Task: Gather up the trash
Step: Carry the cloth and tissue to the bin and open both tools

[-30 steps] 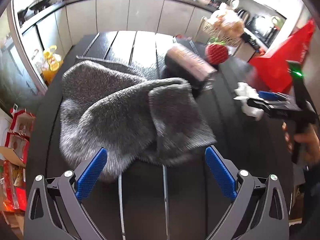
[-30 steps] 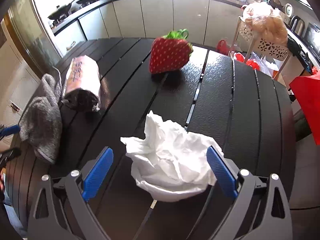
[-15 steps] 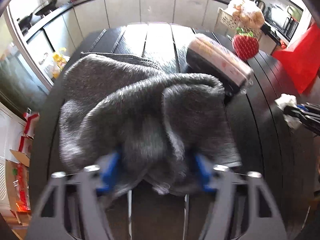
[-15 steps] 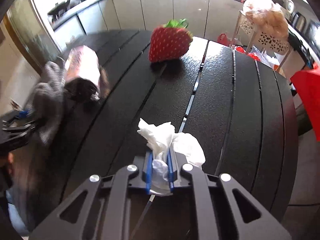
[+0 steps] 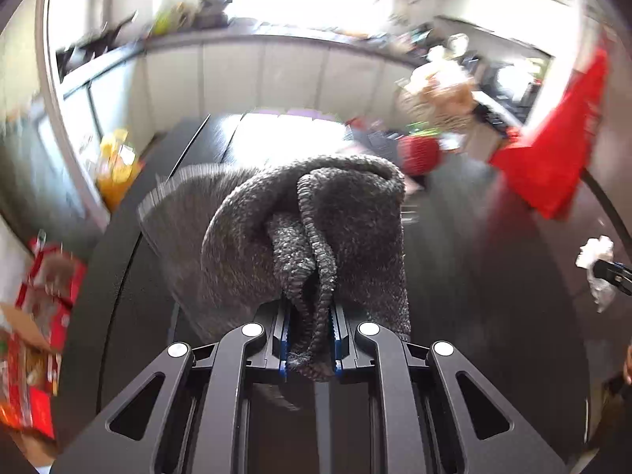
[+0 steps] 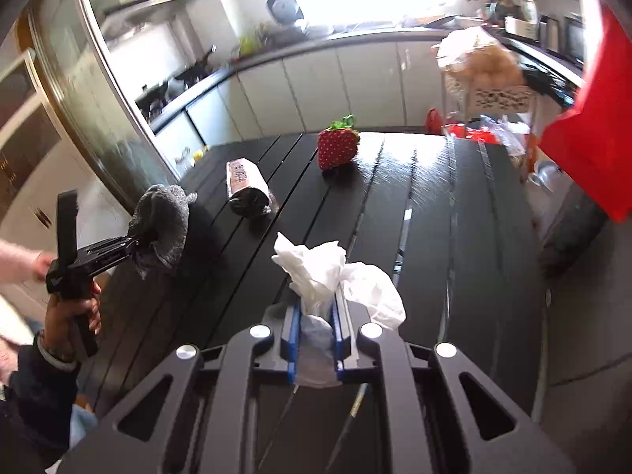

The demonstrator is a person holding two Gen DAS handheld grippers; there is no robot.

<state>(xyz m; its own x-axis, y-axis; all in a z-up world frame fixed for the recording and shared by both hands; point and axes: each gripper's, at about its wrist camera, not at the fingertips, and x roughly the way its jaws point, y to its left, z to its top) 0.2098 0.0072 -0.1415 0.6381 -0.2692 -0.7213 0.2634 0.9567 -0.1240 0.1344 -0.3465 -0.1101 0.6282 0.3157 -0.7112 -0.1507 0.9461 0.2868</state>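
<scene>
— With both sets of jaws clamped, what does each hold?
— Right gripper pinches the crumpled tissue, lifted above the black table. Left gripper has just closed on the grey cloth.
— And farther along the table?
— A wrapped roll, then the strawberry toy near the far edge.

The dark slatted table carries a strawberry-shaped red object at its far middle and a wrapped cylindrical package lying to the left of it.
</scene>
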